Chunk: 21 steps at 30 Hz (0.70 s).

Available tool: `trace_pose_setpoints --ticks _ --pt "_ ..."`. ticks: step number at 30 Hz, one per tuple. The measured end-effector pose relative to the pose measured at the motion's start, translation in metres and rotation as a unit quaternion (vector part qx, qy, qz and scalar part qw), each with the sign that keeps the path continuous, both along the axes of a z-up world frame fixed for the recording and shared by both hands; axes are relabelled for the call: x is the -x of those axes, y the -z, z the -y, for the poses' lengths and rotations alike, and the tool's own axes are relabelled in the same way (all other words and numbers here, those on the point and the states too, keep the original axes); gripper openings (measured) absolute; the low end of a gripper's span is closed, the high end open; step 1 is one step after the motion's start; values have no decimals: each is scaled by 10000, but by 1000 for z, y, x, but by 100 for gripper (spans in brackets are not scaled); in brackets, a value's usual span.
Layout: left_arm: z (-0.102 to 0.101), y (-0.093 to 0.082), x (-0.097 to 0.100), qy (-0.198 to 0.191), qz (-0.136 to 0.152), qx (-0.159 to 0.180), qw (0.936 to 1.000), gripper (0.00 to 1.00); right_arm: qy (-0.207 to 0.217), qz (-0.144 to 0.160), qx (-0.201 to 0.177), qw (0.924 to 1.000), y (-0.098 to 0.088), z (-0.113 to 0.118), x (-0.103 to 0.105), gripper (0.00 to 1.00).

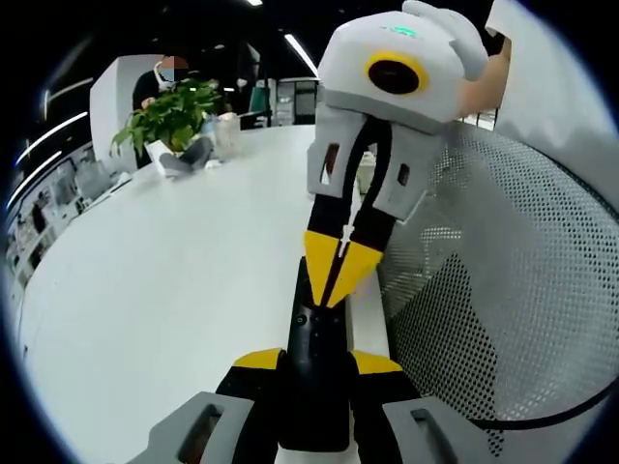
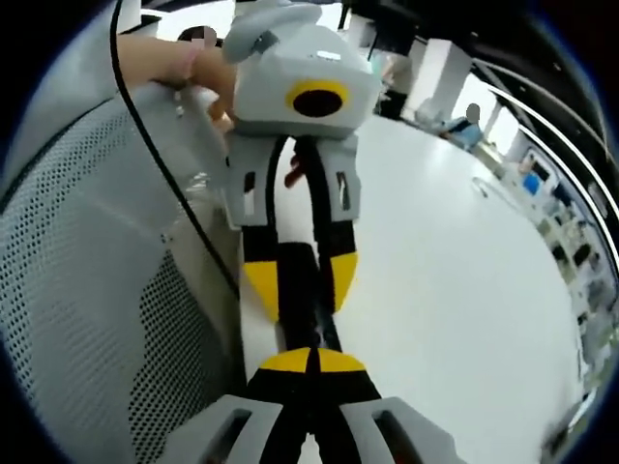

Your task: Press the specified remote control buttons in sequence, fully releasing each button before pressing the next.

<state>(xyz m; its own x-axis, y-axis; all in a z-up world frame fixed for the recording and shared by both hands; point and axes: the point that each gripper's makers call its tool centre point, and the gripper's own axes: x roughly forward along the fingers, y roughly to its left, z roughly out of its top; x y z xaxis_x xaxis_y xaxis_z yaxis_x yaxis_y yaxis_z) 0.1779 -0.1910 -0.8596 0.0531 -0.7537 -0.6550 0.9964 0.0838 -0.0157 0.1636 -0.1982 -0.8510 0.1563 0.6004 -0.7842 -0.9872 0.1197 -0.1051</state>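
Note:
A black remote control [image 1: 314,401] stands lengthwise between the yellow-tipped fingers of my left gripper [image 1: 316,362], which is shut on its sides above the white table. My right gripper [image 1: 338,263] comes down from the upper right with its yellow tips shut together, resting on the remote's far end. In the right gripper view, my right gripper [image 2: 309,361] is shut with its tips touching the near end of the remote [image 2: 298,266]. The left gripper [image 2: 300,290] clamps that remote from the far side. The buttons under the tips are hidden.
A grey mesh chair back [image 1: 503,290] [image 2: 87,290] stands close beside both grippers. The white table [image 1: 164,280] [image 2: 455,271] stretches away, with a potted plant [image 1: 174,111] at its far end. A person's hand [image 2: 193,68] holds the left gripper.

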Motion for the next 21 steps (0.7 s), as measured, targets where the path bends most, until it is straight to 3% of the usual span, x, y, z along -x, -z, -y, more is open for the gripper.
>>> trace_pose_setpoints --ticks 3,7,21 --pt "0 0 0 0 -1 -1 10000 25 -209 231 172 9994 1 0 0 0" --pt "0 0 0 -2 -1 -1 10000 25 -182 204 177 9995 2 -2 0 0" --pt "1 0 1 30 2 3 10000 26 -909 314 669 9931 5 -6 5 0"
